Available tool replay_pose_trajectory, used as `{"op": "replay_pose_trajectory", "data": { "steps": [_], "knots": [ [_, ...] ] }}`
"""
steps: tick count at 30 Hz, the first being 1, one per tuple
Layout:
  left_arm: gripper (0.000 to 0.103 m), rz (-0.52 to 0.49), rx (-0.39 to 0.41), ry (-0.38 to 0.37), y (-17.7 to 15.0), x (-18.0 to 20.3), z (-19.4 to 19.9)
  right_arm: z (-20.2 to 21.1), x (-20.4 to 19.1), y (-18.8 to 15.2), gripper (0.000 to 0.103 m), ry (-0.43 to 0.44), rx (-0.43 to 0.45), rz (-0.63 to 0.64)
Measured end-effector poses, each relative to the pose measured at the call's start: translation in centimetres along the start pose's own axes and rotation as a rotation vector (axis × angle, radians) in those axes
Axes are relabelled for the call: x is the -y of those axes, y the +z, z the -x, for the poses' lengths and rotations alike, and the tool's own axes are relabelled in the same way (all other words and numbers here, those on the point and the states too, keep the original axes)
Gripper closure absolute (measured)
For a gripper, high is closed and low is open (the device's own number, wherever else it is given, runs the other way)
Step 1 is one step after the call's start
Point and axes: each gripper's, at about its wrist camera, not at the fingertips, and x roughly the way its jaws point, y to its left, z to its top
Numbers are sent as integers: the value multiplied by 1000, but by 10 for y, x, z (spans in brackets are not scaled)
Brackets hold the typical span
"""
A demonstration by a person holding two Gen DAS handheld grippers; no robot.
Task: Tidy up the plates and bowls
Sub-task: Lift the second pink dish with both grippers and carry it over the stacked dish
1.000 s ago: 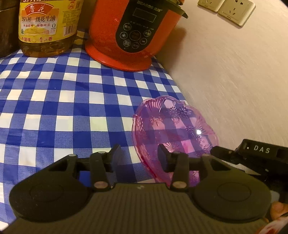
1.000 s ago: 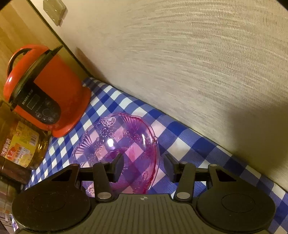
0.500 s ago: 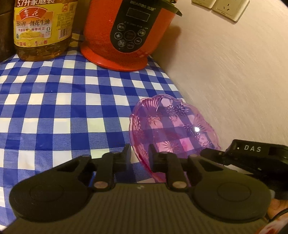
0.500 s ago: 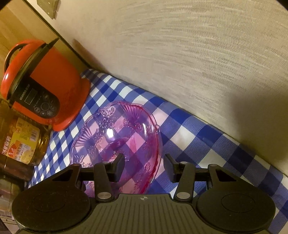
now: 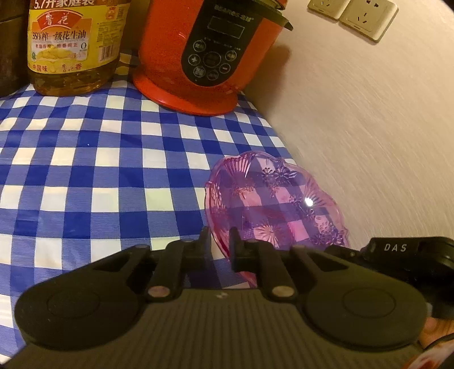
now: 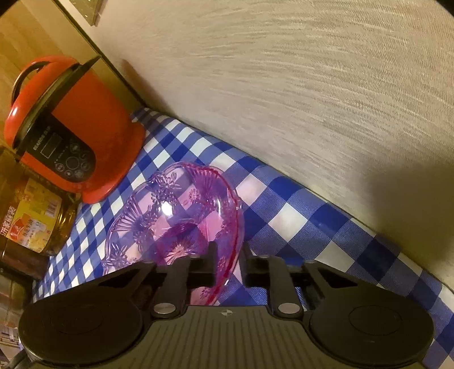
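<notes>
A clear pink plastic bowl (image 5: 272,204) with a flower pattern sits on the blue-and-white checked tablecloth (image 5: 85,170) close to the wall; it also shows in the right wrist view (image 6: 176,215). My left gripper (image 5: 219,237) is shut on the bowl's near rim. My right gripper (image 6: 228,252) straddles the bowl's opposite rim with its jaws narrowed around it; whether they pinch it I cannot tell. The right gripper's body shows at the right edge of the left wrist view (image 5: 408,249).
A red electric cooker (image 5: 204,48) stands at the back by the wall, also in the right wrist view (image 6: 71,127). A large bottle of cooking oil (image 5: 73,42) stands left of it. The textured wall (image 5: 369,142) with sockets (image 5: 366,14) runs along the right.
My left gripper's jaws have closed from wide open onto the bowl's rim. My right gripper's jaws have narrowed around the other rim, and the bowl sits nearer in the right wrist view.
</notes>
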Motion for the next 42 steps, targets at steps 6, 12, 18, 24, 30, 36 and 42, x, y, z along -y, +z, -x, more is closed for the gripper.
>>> {"op": "replay_pose_trajectory", "data": {
  "steps": [6, 12, 18, 24, 30, 36, 42],
  "knots": [
    [92, 10, 20, -3, 2, 0, 6, 3, -3, 0, 93, 11, 23, 18],
    [91, 22, 43, -6, 3, -2, 15, 9, -8, 0, 93, 35, 58, 44],
    [91, 30, 87, 14, 7, -5, 29, 16, -22, -3, 93, 70, 93, 76],
    [91, 41, 131, 51, 6, -14, 50, 17, -36, -8, 93, 116, 100, 90],
    [91, 78, 162, 84, 2, -28, 66, 18, -56, -16, 93, 155, 95, 135],
    [91, 82, 200, 135, 0, -39, 85, 17, -74, -25, 93, 203, 86, 169],
    [91, 104, 237, 190, -1, -57, 105, 15, -98, -39, 94, 260, 76, 206]
  ]
}}
